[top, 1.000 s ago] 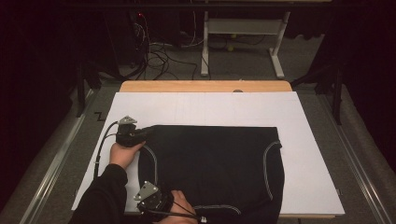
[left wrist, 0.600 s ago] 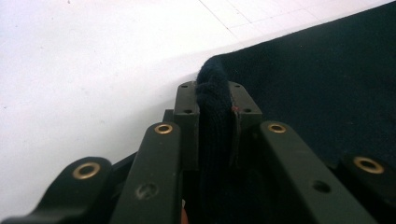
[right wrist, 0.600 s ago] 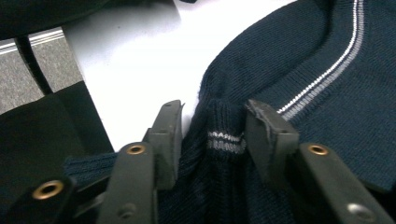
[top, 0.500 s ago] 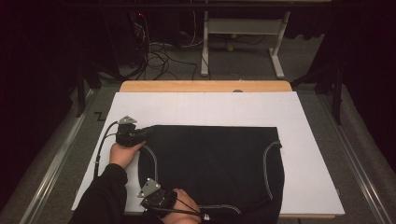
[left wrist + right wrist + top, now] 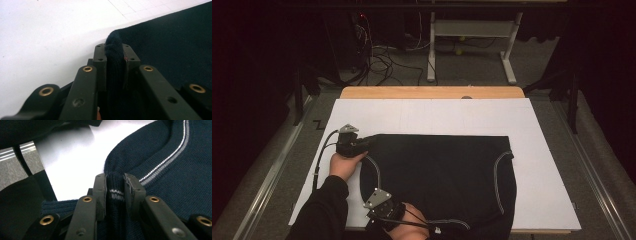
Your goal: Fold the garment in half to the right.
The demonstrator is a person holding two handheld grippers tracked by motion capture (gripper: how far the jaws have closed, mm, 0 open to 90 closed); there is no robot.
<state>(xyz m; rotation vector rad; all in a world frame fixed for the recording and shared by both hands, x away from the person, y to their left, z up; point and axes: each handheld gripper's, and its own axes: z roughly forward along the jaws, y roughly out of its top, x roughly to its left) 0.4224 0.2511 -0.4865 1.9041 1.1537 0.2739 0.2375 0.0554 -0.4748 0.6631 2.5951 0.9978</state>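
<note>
Jaws first: left gripper (image 5: pixel 115 53) is clamped on a bunched fold of the dark knit sweater (image 5: pixel 442 175), fabric pinched upright between the pads, seen centre of the left gripper view. Right gripper (image 5: pixel 117 185) has just been closing and its pads now press on a ribbed edge of the same sweater with a thin white stripe (image 5: pixel 172 152) running off to the upper right of the right gripper view. In the high view the left gripper (image 5: pixel 354 145) sits at the sweater's upper-left corner, the right gripper (image 5: pixel 384 212) at the lower-left edge near the bottom of the frame, both hands entering from the bottom left. Sweater lies flat, spread over the centre and lower middle of the white board (image 5: pixel 542 165), which covers the wooden table (image 5: pixel 432 92); striped seams curve along the garment's left and right sides. Handling judgement: soft, light, floppy knit, no stiffness, so it will sag and drape between the two grip points once lifted; stretchy ribbing could slip or pull long if tugged hard. Best holds look like the thicker hemmed or ribbed edges and corners, as now, not the single-layer middle. Not fragile, but snagging the knit on pad edges is possible. Grey floor, cables and a table frame (image 5: pixel 472 30) lie beyond, upper frame.
</note>
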